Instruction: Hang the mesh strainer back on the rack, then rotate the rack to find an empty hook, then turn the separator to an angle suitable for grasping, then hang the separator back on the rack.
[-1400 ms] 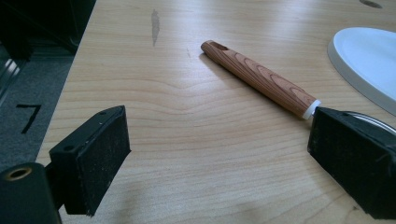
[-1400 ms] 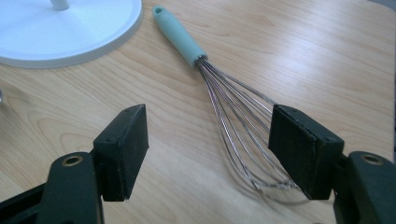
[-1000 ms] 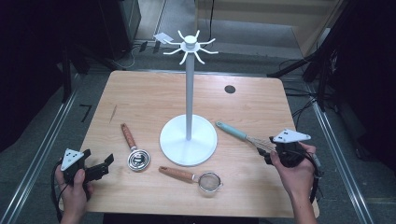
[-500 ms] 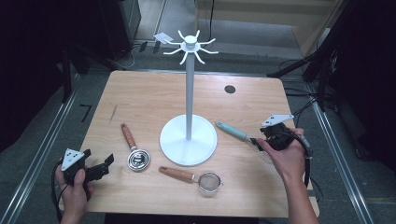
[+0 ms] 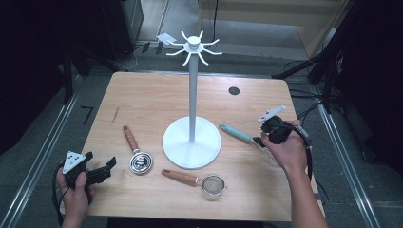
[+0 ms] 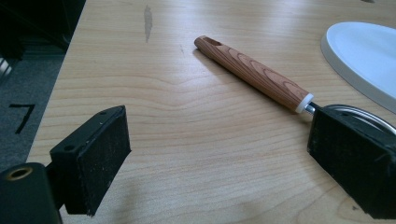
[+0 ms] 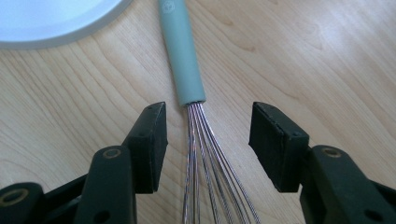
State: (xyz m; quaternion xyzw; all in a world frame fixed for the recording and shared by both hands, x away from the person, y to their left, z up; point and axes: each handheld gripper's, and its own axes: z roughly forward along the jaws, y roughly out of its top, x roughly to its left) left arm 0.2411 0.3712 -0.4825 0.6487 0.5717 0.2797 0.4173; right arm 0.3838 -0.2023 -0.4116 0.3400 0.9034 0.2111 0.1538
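A whisk with a teal handle (image 5: 236,133) lies right of the white hook stand's base (image 5: 191,142). My right gripper (image 5: 261,142) is lowered over it. In the right gripper view its jaws (image 7: 208,116) stand on either side of the whisk's wires, just below the handle (image 7: 182,56). The jaws have just been closing, and the pads (image 7: 152,135) are clear of the wires. My left gripper (image 5: 100,160) rests open at the table's front left corner. In its own view (image 6: 219,135) nothing is between the jaws, and a wooden-handled metal scoop (image 6: 254,74) lies ahead.
The stand's tall pole (image 5: 192,95) carries hooks at the top. The wooden-handled scoop (image 5: 141,162) lies left of the base and a small wooden-handled strainer (image 5: 214,184) in front of it. A black hole (image 5: 234,90) marks the wooden table (image 5: 157,99) at the back right.
My right gripper has moved left along the whisk, from over the wire end to the joint with the handle, and its jaws have narrowed. The left gripper has stayed still.
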